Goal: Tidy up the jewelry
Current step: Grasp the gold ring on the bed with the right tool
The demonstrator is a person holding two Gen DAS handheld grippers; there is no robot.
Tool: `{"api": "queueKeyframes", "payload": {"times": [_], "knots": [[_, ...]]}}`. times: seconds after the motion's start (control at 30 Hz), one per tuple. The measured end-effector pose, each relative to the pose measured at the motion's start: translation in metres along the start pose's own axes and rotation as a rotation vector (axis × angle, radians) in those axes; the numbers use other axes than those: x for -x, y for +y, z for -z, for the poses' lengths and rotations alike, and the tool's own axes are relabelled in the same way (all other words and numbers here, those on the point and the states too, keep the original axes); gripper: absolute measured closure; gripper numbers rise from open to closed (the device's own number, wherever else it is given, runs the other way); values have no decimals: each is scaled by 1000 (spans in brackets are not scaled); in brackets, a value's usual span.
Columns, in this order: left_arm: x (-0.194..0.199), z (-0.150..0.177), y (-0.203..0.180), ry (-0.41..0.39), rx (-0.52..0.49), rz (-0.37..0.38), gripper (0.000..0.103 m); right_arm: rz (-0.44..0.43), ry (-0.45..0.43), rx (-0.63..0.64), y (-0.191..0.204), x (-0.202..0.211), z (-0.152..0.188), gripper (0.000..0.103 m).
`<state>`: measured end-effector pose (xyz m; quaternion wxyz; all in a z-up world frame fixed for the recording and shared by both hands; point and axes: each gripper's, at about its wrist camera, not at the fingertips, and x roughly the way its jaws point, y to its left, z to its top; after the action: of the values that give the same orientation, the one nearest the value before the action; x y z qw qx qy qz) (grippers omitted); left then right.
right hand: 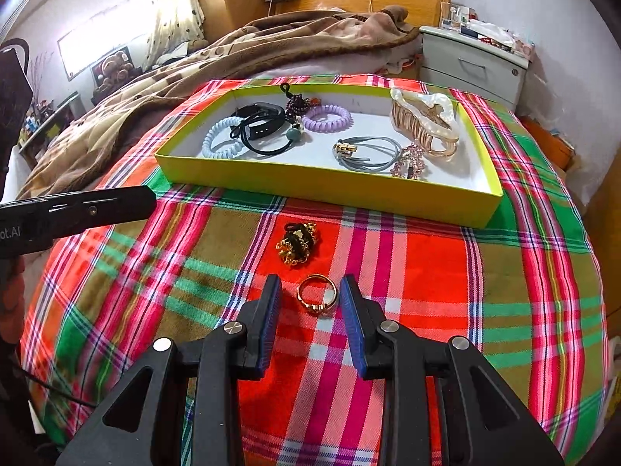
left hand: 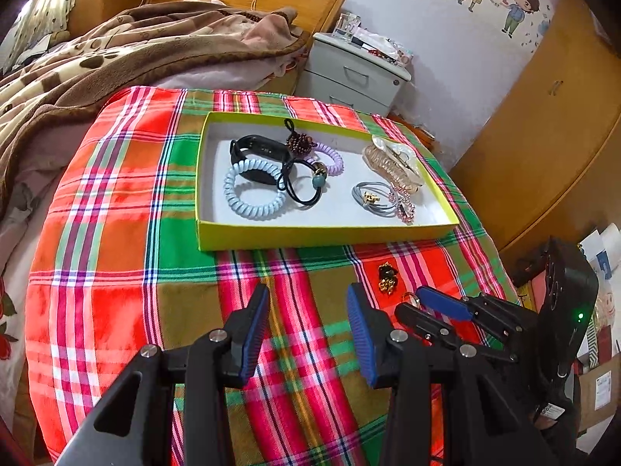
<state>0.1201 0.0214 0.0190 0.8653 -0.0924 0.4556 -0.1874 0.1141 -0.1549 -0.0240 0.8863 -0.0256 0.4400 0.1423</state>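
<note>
A yellow tray [left hand: 326, 235] [right hand: 333, 194] on the plaid cloth holds coil hair ties, a black band, a grey tie [right hand: 368, 153], a pink brooch and a pearly claw clip [right hand: 425, 120]. On the cloth in front lie a gold-and-black hair ornament [right hand: 298, 244] [left hand: 387, 277] and a gold ring [right hand: 317, 298] [left hand: 411, 299]. My right gripper [right hand: 309, 295] is open, low at the cloth, with the ring between its fingers. It also shows in the left wrist view [left hand: 415, 303]. My left gripper [left hand: 306, 310] is open and empty above the cloth, to the left.
The plaid cloth [right hand: 446, 291] covers a round table. A bed with a brown blanket [left hand: 116, 50] lies behind and to the left. A grey nightstand [left hand: 357, 73] stands behind the tray. A wooden wardrobe [left hand: 543, 147] is at the right.
</note>
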Motion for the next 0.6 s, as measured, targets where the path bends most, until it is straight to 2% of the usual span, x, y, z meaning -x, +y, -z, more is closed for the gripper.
{"api": "queueKeyframes", "payload": {"times": [0.2, 0.27, 0.6], "knots": [[-2, 2, -1, 8, 2, -1, 60, 32, 1, 25, 5, 2, 3, 71], [-3, 2, -2, 9, 0, 1, 60, 43, -2, 17, 5, 2, 4, 80], [-10, 1, -12, 22, -20, 6, 60, 15, -39, -45, -12, 15, 9, 80]]}}
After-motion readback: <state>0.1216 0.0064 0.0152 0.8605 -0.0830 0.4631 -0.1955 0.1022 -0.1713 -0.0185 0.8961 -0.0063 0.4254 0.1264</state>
